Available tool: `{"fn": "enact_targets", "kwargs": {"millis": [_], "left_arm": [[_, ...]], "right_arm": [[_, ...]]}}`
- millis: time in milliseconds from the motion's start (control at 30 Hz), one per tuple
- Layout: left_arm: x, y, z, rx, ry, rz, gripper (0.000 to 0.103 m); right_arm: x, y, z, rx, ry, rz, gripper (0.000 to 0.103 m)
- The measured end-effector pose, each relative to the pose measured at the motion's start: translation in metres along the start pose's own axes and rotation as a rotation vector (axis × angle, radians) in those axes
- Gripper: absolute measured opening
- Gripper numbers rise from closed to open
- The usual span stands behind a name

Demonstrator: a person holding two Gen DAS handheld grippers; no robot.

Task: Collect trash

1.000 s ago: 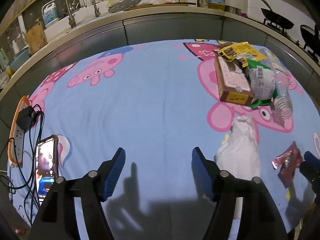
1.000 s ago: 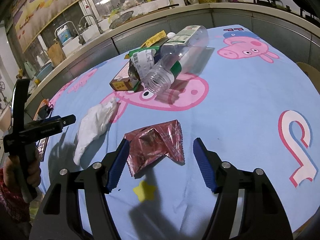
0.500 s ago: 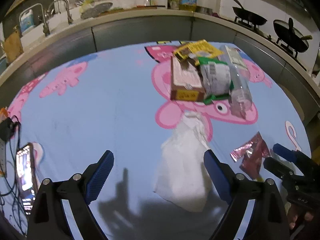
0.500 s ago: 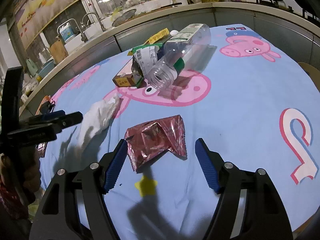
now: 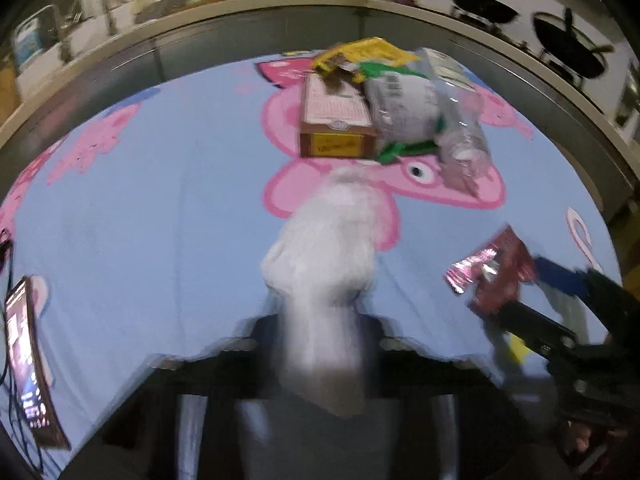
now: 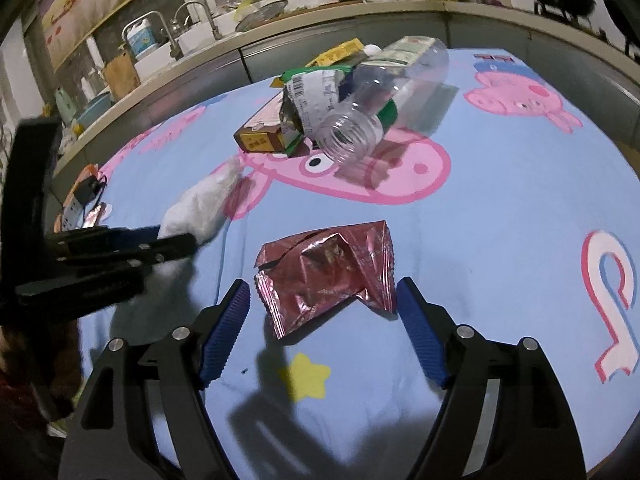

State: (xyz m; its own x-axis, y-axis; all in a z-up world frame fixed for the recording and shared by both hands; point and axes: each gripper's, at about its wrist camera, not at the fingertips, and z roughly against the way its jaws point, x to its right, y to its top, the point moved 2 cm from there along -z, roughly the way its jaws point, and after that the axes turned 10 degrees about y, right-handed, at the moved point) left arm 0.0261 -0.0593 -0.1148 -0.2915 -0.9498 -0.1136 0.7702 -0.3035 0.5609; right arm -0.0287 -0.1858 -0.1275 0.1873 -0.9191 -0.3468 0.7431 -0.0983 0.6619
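A crumpled white tissue (image 5: 332, 248) lies on the blue pig-print tablecloth (image 5: 160, 200). My left gripper (image 5: 324, 332) is blurred, its jaws closing, and the tissue's near end is squeezed narrow between them. The right wrist view shows that gripper (image 6: 176, 242) pinching the tissue (image 6: 204, 204) from the left. A shiny red snack wrapper (image 6: 328, 268) lies flat between the blue pads of my right gripper (image 6: 322, 286). Its jaws are opening and neither pad touches the wrapper. The left wrist view has the wrapper (image 5: 492, 272) at the right.
Farther back sit a brown box (image 5: 336, 120), a white and green packet (image 5: 404, 112), a yellow wrapper (image 5: 360, 50) and a clear bottle (image 6: 380, 96) lying on its side. A phone (image 5: 28, 368) and a power strip (image 6: 80, 200) lie at the left edge. A kitchen counter (image 6: 320, 28) runs behind.
My left gripper swung right onto the white tissue, spread wide, then closed on its near end. The right gripper stayed over the red wrapper and widened slightly.
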Motion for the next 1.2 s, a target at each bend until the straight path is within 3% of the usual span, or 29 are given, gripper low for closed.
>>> {"fn": "enact_targets", "kwargs": {"millis": [67,200,433,567,867,1067,1100,1133,1167,1200], "left_arm": [[-0.002,0.003,0.004,-0.007,-0.048,0.027,0.008],[0.005,0.018,0.025,0.039,-0.116,0.02,0.008],[0.052,0.06,0.053,0.12,-0.224,-0.078,0.008],[0.098,0.09,0.056,0.116,-0.292,-0.154,0.008],[0.285,0.17,0.045,0.144,-0.469,-0.427,0.008],[0.391,0.21,0.013,0.073,-0.546,-0.496,0.009],[0.4,0.212,0.006,0.058,-0.551,-0.504,0.012],[0.412,0.214,-0.001,0.04,-0.554,-0.516,0.016],[0.423,0.216,-0.008,0.03,-0.548,-0.524,0.032],[0.432,0.217,-0.018,0.027,-0.508,-0.528,0.044]], "right_arm": [[-0.004,0.001,-0.003,-0.002,-0.035,0.061,0.033],[0.007,0.007,0.007,0.031,0.022,0.016,0.003],[0.061,0.009,0.041,0.115,0.053,-0.145,0.003],[0.111,0.013,0.079,0.224,-0.02,-0.221,0.003],[0.261,0.015,0.167,0.408,-0.228,-0.444,0.003],[0.347,0.022,0.194,0.426,-0.348,-0.516,0.005],[0.356,0.021,0.196,0.422,-0.36,-0.521,0.007],[0.365,0.024,0.195,0.416,-0.37,-0.524,0.016],[0.376,0.029,0.191,0.4,-0.377,-0.527,0.024],[0.382,0.033,0.188,0.389,-0.385,-0.532,0.049]]}}
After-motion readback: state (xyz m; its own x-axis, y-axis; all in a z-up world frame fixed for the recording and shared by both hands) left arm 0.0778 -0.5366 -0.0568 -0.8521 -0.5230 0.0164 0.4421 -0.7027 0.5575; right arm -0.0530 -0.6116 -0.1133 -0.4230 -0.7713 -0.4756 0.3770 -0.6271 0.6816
